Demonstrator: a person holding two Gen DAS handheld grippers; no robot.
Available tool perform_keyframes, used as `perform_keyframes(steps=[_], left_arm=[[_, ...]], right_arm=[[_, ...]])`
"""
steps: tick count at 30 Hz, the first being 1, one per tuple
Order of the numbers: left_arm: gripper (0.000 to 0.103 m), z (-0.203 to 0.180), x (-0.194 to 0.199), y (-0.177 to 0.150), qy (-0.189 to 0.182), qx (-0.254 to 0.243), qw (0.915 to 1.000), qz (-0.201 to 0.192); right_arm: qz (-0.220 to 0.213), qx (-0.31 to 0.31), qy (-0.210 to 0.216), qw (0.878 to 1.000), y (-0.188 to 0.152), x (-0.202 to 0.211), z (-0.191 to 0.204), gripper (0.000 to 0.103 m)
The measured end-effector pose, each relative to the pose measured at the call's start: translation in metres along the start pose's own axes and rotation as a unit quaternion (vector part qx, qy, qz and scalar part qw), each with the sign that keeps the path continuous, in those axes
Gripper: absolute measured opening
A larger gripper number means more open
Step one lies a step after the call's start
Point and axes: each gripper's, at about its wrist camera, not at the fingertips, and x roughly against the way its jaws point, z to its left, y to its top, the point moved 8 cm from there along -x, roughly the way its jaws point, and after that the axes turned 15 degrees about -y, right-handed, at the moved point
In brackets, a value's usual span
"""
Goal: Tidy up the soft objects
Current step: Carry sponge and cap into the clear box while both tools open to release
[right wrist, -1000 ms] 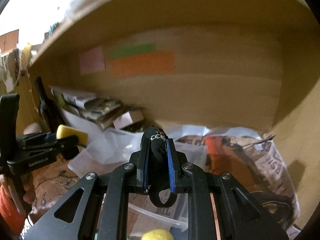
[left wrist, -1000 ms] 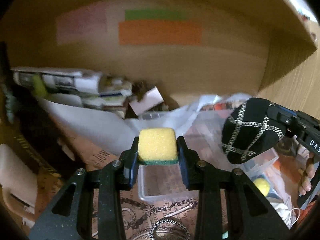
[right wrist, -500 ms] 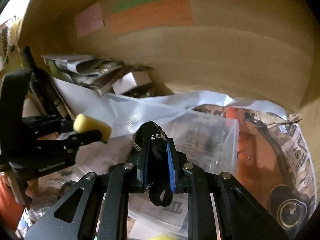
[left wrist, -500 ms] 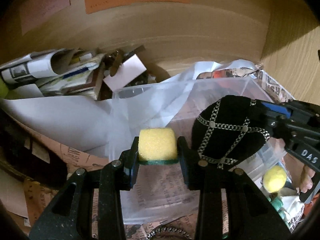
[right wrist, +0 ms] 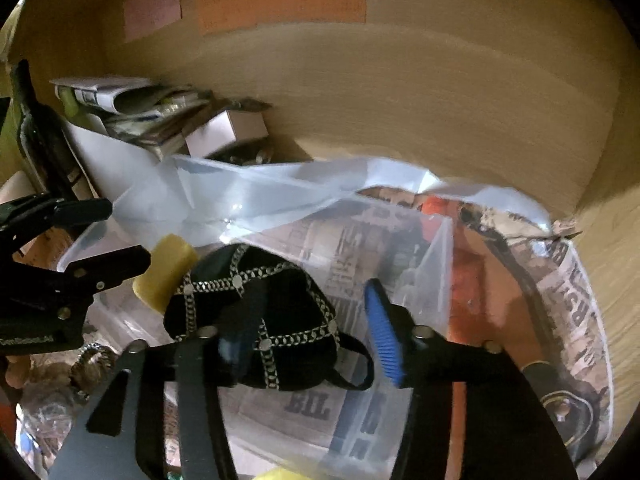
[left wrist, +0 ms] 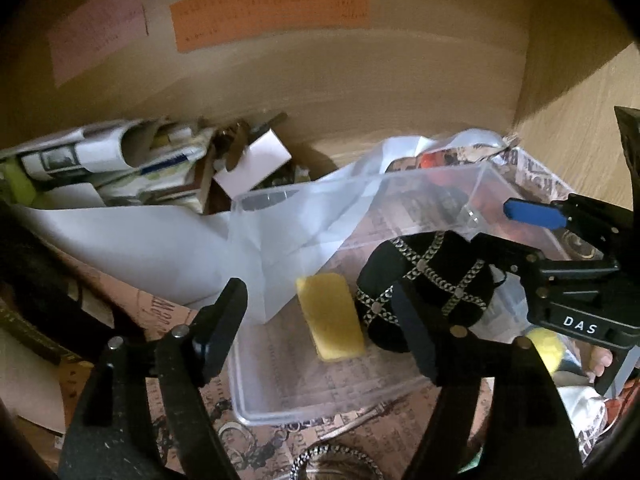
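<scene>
A yellow sponge (left wrist: 331,316) lies in the clear plastic box (left wrist: 256,380); it also shows in the right wrist view (right wrist: 166,274). A black soft pouch with silver chains (left wrist: 428,280) lies beside it in the box, also in the right wrist view (right wrist: 256,312). My left gripper (left wrist: 316,316) is open above the sponge, jaws wide apart. My right gripper (right wrist: 308,316) is open over the pouch, its blue pads (right wrist: 384,332) apart; it shows from the side in the left wrist view (left wrist: 516,232).
The box stands in a wooden cabinet on newspaper (right wrist: 568,300). Folded papers and a small white carton (left wrist: 256,160) are piled at the back left. Coloured paper labels (left wrist: 272,4) are stuck on the back wall. A yellow ball (left wrist: 544,344) and a bracelet (left wrist: 336,460) lie in front.
Both grippers opened. The sponge dropped from my left gripper into the box, and the black pouch left my right gripper and now lies beside it.
</scene>
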Motion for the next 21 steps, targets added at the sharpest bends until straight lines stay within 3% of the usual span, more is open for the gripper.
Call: perform_keyframes(steps=[9,16,21], left_arm=[[0.099,-0.010,0.063,0.007,-0.021,0.016,0.9970,-0.072],[0.100,-0.017,0.098,-0.020,-0.022,0.014,0.9952,-0.094],[0.101,-0.028,0.107,-0.048,-0.012,0.008,0.9957,-0.091]], right_arm=[[-0.081,-0.024,0.002,0.996,0.014,0.065,-0.018,0.082],[-0.116,-0.029,0.015,0.993,-0.004,0.112,-0.019,0.086],[-0.107,-0.031,0.036,0.993,-0.029,0.125,-0.007,0.086]])
